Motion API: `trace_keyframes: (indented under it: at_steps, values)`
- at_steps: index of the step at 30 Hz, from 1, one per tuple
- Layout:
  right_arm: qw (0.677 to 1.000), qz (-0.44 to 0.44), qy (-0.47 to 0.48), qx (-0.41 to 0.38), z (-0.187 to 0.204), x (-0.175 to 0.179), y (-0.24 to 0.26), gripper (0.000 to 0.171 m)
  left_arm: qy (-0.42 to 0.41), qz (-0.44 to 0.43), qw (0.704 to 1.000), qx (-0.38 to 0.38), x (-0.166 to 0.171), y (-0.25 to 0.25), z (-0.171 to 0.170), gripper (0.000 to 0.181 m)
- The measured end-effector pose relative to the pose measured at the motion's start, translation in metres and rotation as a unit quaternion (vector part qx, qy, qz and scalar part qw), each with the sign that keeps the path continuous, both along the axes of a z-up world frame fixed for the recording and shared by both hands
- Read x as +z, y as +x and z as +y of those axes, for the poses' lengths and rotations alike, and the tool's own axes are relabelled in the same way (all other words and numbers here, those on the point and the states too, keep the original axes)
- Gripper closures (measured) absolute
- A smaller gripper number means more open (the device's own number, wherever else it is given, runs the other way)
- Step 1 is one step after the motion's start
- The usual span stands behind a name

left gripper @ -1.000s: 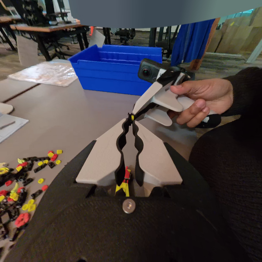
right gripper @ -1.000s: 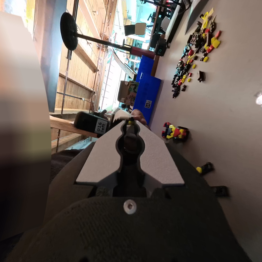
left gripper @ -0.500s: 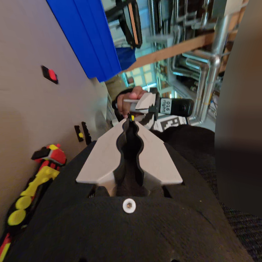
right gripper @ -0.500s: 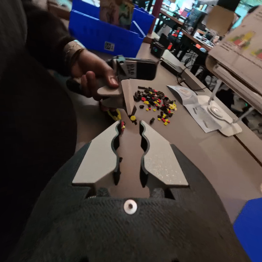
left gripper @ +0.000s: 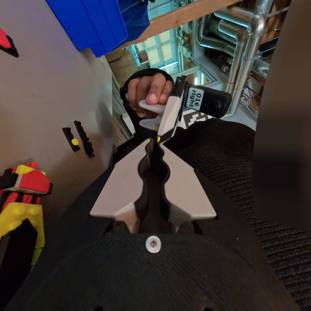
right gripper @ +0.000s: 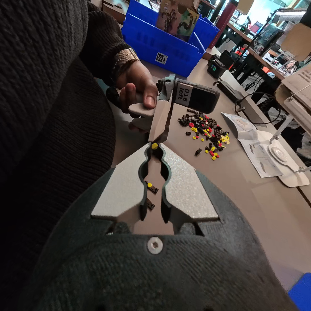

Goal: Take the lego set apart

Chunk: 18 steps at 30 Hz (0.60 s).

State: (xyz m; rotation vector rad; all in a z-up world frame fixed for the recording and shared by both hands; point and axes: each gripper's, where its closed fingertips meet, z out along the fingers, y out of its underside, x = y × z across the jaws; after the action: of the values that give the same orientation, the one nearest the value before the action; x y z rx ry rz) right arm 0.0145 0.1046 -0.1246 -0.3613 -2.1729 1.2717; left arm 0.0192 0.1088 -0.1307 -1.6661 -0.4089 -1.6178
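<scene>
My left gripper [left gripper: 155,141] and my right gripper [right gripper: 154,145] meet tip to tip above the table. A small yellow round stud [right gripper: 154,146] on a dark bit sits pinched where the tips meet; it also shows in the left wrist view [left gripper: 158,139]. Both grippers look shut on this small piece from opposite sides. The left gripper [right gripper: 152,139] comes in from above in the right wrist view. The partly built red, yellow and black lego model [left gripper: 25,186] lies on the table at the left. Two black plates [left gripper: 79,139], one with a yellow stud, lie nearby.
A pile of loose black, red and yellow pieces [right gripper: 205,131] lies on the table [right gripper: 227,210]. A blue bin [right gripper: 159,45] stands behind, an open booklet [right gripper: 249,143] to the right. The person's dark sweater [right gripper: 50,117] fills the left side. The grippers are tip to tip, or close to it.
The right gripper, open half a second ago, has closed its tips on the yellow stud. The left gripper has stayed shut on the piece and holds roughly the same pose.
</scene>
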Motion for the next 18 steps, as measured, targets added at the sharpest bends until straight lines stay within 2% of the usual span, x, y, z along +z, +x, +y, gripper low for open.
trace_keyframes:
  at_steps: [9, 12, 16, 18]
  values:
    - [0.991, 0.078, 0.106, 0.015, -0.005, -0.006, 0.005, 0.168, -0.007, -0.044, 0.999, -0.019, 0.0, 0.005, -0.001, 0.181]
    - [0.995, 0.06, 0.077, 0.011, -0.004, -0.005, 0.005, 0.169, -0.004, -0.042, 0.999, -0.013, 0.0, 0.004, 0.001, 0.181]
    - [0.999, -0.032, -0.017, -0.005, -0.001, -0.003, 0.0, 0.171, 0.026, -0.015, 1.0, 0.009, 0.006, -0.002, 0.002, 0.181]
    - [0.997, -0.051, -0.052, -0.011, 0.005, 0.002, -0.002, 0.171, 0.034, -0.003, 0.999, 0.013, 0.01, -0.003, 0.002, 0.181]
